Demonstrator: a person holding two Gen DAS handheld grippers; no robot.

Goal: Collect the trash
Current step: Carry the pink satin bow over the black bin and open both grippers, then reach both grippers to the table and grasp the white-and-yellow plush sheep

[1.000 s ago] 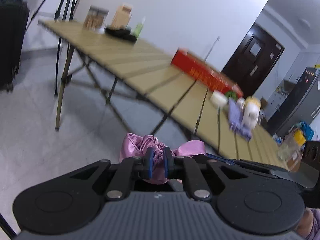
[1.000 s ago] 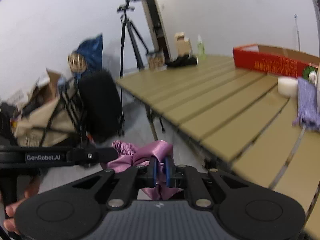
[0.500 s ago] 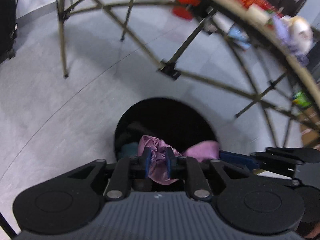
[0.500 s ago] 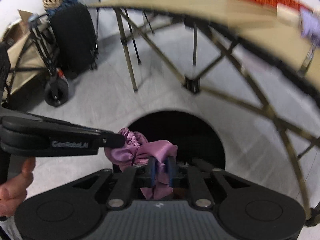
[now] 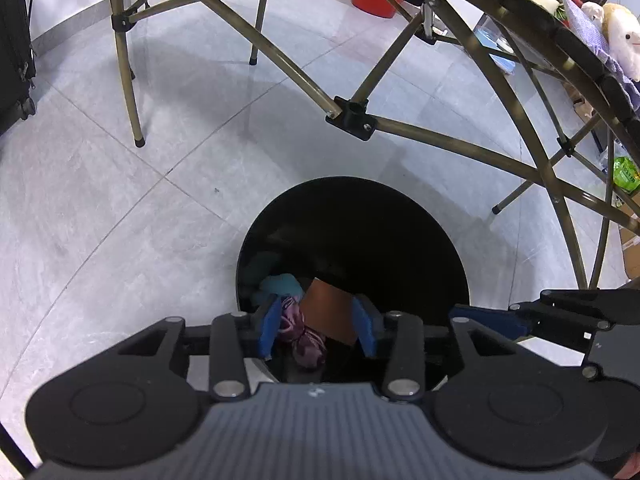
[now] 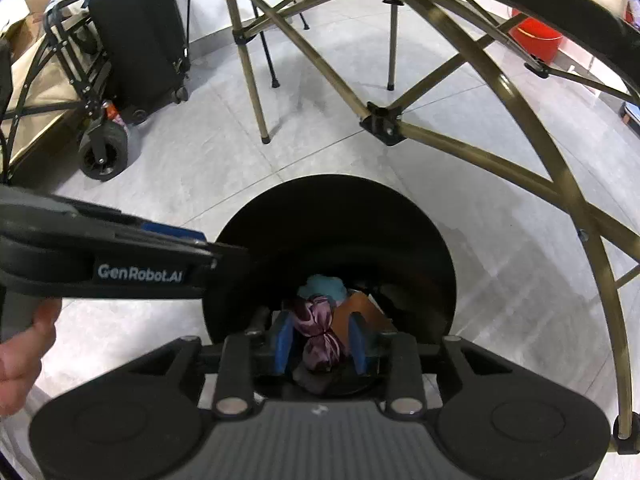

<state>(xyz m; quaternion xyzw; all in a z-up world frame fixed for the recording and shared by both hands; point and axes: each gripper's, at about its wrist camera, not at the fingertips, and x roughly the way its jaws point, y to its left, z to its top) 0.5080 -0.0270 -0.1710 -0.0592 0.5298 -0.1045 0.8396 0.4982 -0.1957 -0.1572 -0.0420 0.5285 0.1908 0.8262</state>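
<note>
A round black trash bin (image 5: 400, 216) (image 6: 400, 216) stands on the grey tile floor below both grippers. A pink satin cloth (image 5: 300, 330) (image 6: 320, 332) lies inside it, beside a teal item (image 5: 280, 284) (image 6: 322, 285) and a brown card piece (image 5: 328, 308) (image 6: 360, 308). My left gripper (image 5: 317, 326) is open over the bin's near rim, empty. My right gripper (image 6: 320, 336) is open over the bin too, empty. Each gripper shows in the other's view, the right one (image 5: 560, 316) and the left one (image 6: 120, 256).
A folding table's bronze legs and braces (image 5: 352, 116) (image 6: 380, 124) cross just beyond the bin. A black suitcase (image 6: 140, 36) and a wheeled cart (image 6: 92, 132) stand at the far left. A red tub (image 5: 372, 0) sits under the table. Plush toys (image 5: 620, 36) lie on the tabletop edge.
Both grippers have opened and let go of the pink cloth, which has dropped into the bin. Earlier both held it up near the table, then tipped down over the bin.
</note>
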